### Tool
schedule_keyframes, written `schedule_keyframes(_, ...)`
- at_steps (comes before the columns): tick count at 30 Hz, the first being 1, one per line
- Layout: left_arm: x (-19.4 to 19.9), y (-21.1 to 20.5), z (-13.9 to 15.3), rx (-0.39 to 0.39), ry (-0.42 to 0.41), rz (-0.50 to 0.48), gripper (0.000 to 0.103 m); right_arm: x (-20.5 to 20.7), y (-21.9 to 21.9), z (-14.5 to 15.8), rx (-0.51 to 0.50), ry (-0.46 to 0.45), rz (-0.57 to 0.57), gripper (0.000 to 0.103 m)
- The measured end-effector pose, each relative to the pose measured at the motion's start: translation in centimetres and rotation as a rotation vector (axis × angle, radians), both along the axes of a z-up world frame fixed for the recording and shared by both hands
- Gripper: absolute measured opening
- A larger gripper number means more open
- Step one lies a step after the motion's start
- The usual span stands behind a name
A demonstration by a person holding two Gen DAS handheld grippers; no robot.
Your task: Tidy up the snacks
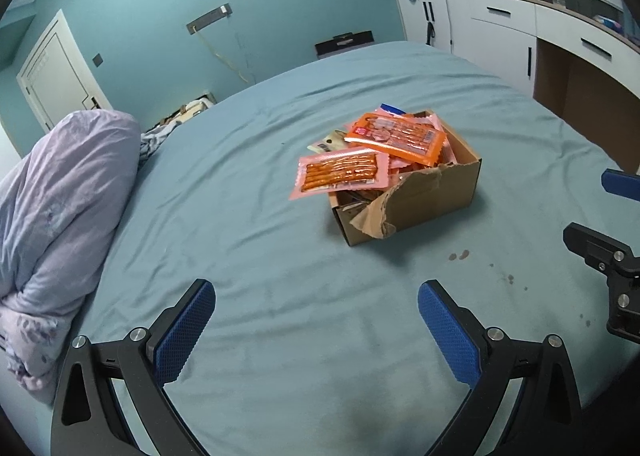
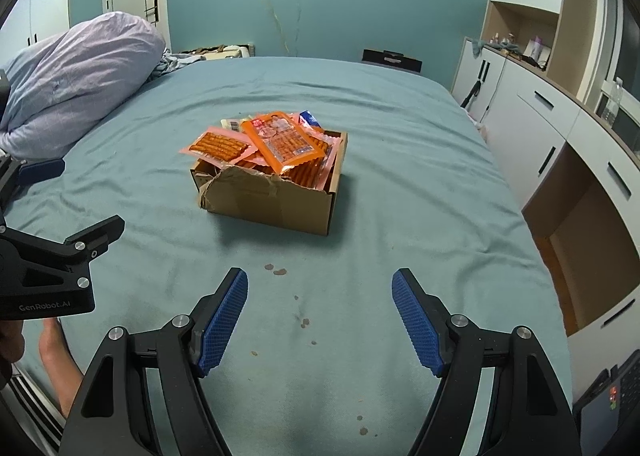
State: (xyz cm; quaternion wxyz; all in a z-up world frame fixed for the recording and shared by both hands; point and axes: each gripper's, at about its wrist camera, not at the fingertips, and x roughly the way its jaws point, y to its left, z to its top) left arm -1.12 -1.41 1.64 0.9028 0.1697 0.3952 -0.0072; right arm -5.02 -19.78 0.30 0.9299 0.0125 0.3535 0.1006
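Low left of frame, the left gripper [image 1: 316,292] hangs wide and empty, mid-frame the torn cardboard box [image 1: 416,196] brims with snack packets [image 1: 340,172] (one pink pack overhanging, likely first pick), right gripper [image 2: 320,284] equally wide, waiting.

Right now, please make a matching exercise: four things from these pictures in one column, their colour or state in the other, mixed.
Things:
1. box
2. top packet
3. duvet
4. left claw

States:
A. bundled, lilac
B. open, empty
C. torn front wall
D. orange, lying on the pile

Pairs: 1-C, 2-D, 3-A, 4-B
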Motion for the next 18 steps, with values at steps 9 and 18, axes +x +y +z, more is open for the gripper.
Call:
schedule_keyframes(9,0.34,0.44,-0.13,-0.05,0.035,-0.001,0.103,0.09,0.15,-0.07,-0.01,0.007,0.008,0.074)
schedule_keyframes(18,0.75,0.9,0.01,-0.071,0.057,0.046,0.103,0.15,0.12,-0.09,-0.014,0.012,0.011,0.074)
